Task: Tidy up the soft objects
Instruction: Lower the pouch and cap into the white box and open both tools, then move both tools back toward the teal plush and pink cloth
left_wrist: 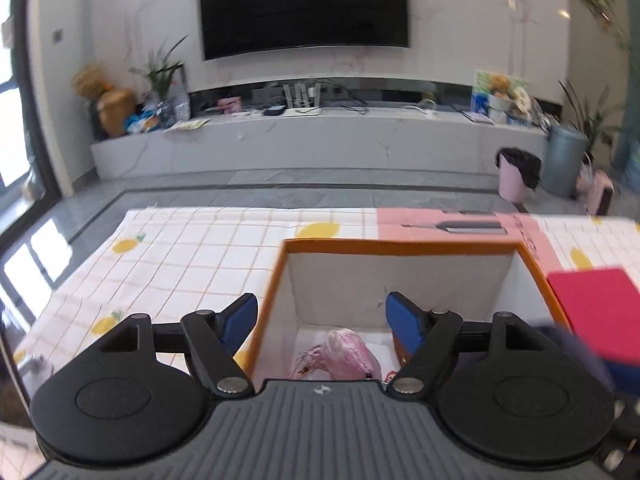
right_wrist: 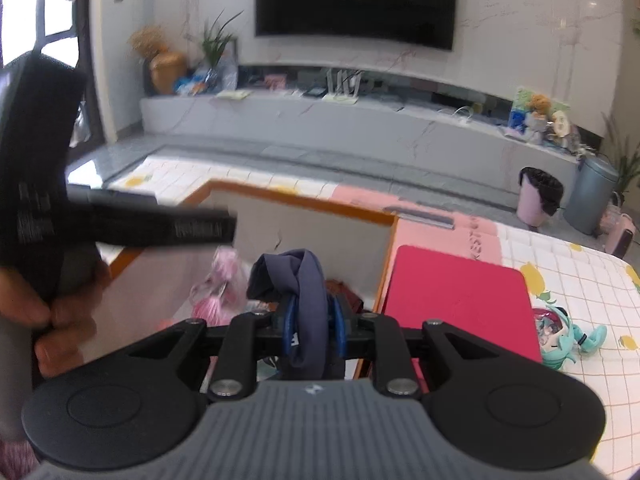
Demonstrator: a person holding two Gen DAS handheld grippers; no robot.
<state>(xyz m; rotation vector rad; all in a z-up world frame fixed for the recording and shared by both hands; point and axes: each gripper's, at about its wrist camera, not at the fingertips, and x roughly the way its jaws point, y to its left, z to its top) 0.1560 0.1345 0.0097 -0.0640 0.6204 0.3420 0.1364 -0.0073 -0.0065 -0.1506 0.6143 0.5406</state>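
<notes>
My left gripper point(left_wrist: 321, 312) hangs open over an orange-rimmed cardboard box point(left_wrist: 400, 246), with nothing between its blue pads. Below it, on the box floor, lies a pink plush toy point(left_wrist: 344, 354). My right gripper point(right_wrist: 314, 316) is shut on a dark blue-grey cloth point(right_wrist: 308, 292), whose bunched end sticks up past the fingertips. It holds the cloth over the near right part of the same box point(right_wrist: 304, 196). The pink plush toy point(right_wrist: 224, 280) shows blurred behind it. A hand point(right_wrist: 60, 320) at the left edge holds the other gripper's black body.
A red flat lid point(right_wrist: 456, 300) lies just right of the box, and a teal-haired doll point(right_wrist: 564, 336) lies beside it on the lemon-print tablecloth point(left_wrist: 192, 256). Beyond the table stand a pink bin point(left_wrist: 516, 176), a grey bin point(left_wrist: 564, 160) and a long TV bench point(left_wrist: 320, 140).
</notes>
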